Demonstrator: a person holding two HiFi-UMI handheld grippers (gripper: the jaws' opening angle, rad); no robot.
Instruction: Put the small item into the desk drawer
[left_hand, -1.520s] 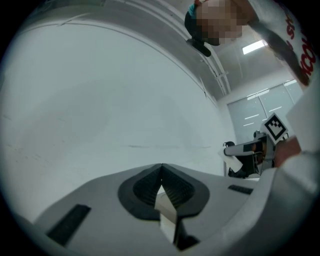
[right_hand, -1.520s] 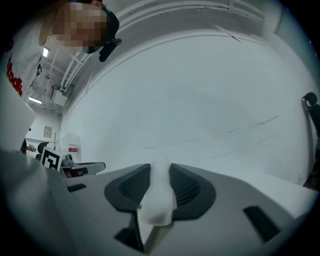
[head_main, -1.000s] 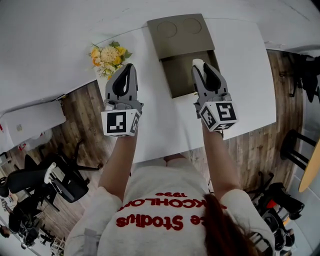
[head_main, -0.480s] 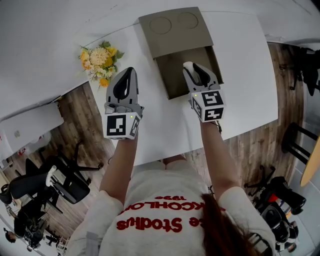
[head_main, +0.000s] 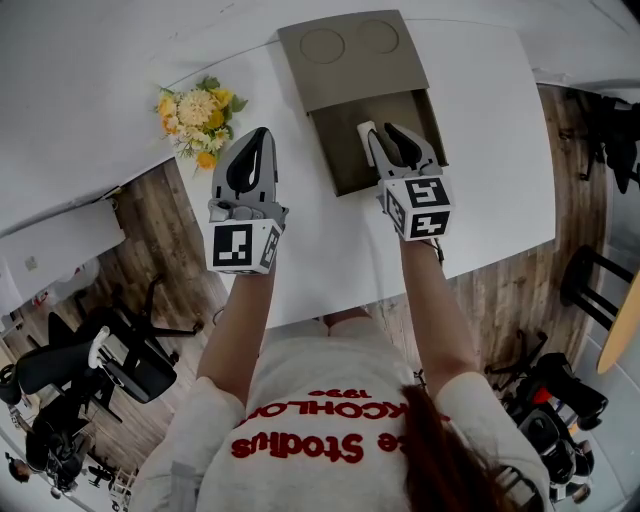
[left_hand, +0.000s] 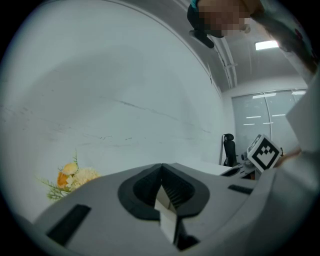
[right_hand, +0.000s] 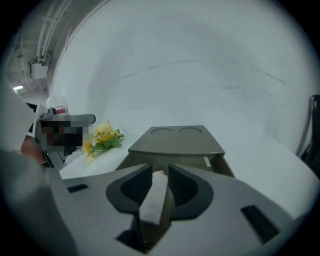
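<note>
A small white item (right_hand: 154, 197) stands lengthwise between the jaws of my right gripper (right_hand: 160, 171), and the jaws have just been closing on it. In the head view that gripper (head_main: 396, 136) tilts down over the open drawer (head_main: 345, 155) of an olive-grey desk unit (head_main: 350, 60). The item's white end (head_main: 367, 131) pokes out at the gripper's tip, above the drawer floor. My left gripper (head_main: 262, 136) hovers over the white table left of the drawer. Its jaws meet at the tips (left_hand: 161, 167) with nothing between them.
A yellow and white flower bunch (head_main: 195, 108) lies at the table's far left corner. The desk unit's top has two round recesses (right_hand: 176, 131). The table's right edge (head_main: 535, 150) drops to a wooden floor, and office chairs (head_main: 120, 360) stand low at the left.
My right gripper has come down and tipped forward, from above the drawer's front to low over its opening, with the white item still in it. The left gripper has sunk slightly.
</note>
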